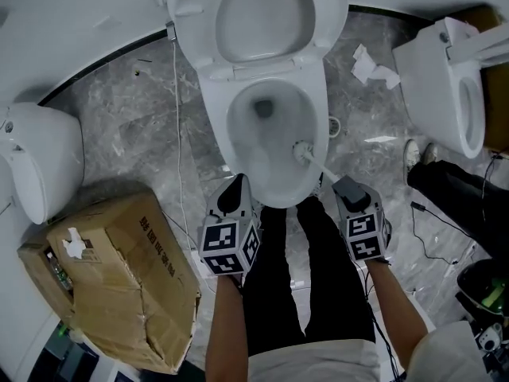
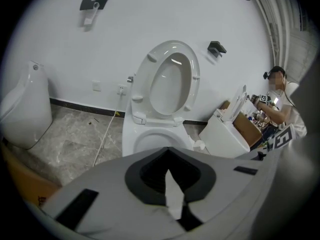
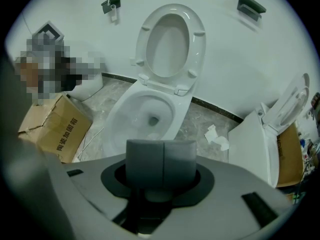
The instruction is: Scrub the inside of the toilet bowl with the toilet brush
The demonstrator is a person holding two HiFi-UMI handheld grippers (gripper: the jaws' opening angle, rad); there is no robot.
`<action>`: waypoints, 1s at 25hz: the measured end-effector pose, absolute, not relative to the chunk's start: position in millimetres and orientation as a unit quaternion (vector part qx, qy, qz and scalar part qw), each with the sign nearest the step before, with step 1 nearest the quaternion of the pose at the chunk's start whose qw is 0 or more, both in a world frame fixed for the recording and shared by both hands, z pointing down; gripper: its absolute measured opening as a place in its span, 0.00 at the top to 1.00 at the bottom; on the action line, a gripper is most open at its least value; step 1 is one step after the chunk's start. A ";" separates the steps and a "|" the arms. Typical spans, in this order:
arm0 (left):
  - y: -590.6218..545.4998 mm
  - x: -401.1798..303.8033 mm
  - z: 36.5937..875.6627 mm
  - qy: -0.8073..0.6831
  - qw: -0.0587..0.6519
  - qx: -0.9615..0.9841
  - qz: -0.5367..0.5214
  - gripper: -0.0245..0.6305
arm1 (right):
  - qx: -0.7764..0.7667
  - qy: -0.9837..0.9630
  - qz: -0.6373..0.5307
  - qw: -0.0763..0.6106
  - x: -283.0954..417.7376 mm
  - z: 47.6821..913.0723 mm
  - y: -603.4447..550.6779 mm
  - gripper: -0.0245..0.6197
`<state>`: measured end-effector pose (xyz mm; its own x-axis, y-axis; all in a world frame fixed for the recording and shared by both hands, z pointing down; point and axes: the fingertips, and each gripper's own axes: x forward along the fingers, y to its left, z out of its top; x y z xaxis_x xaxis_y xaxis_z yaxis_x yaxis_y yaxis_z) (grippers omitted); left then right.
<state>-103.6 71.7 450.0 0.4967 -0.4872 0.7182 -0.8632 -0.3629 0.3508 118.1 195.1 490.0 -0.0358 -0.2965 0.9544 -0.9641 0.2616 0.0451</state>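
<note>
- We hold the toilet brush (image 1: 303, 150) in the right gripper (image 1: 347, 188), whose jaws are clamped on the handle just off the near right edge of the toilet bowl (image 1: 216, 122).
- The brush head sits inside the bowl, against its right inner wall.
- Our left gripper (image 1: 236, 191) hangs at the bowl's near left rim, jaws together at the tips, gripping nothing.
- The lid (image 1: 262, 14) stands raised behind the bowl.
- A cardboard box (image 1: 119, 277) lies left of the bowl and crumpled paper (image 1: 370, 66) lies to its right.
</note>
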 end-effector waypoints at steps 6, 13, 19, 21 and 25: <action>79.4 -117.9 450.8 -0.446 0.364 0.778 0.250 0.93 | 0.492 -0.637 0.340 0.486 112.9 492.5 201.6 0.69; 101.9 -125.4 448.3 -0.464 0.367 0.767 0.248 0.93 | 0.482 -0.646 0.336 0.488 107.3 491.4 213.9 0.69; 129.5 -116.7 452.4 -0.462 0.358 0.769 0.259 0.93 | 0.473 -0.659 0.331 0.482 106.4 489.9 226.1 0.69; 137.0 -115.5 458.0 -0.463 0.358 0.768 0.259 0.93 | 0.470 -0.662 0.328 0.483 105.5 492.0 228.1 0.69; 153.8 -117.0 465.8 -0.467 0.368 0.760 0.261 0.93 | 0.457 -0.664 0.338 0.486 98.3 493.8 239.9 0.69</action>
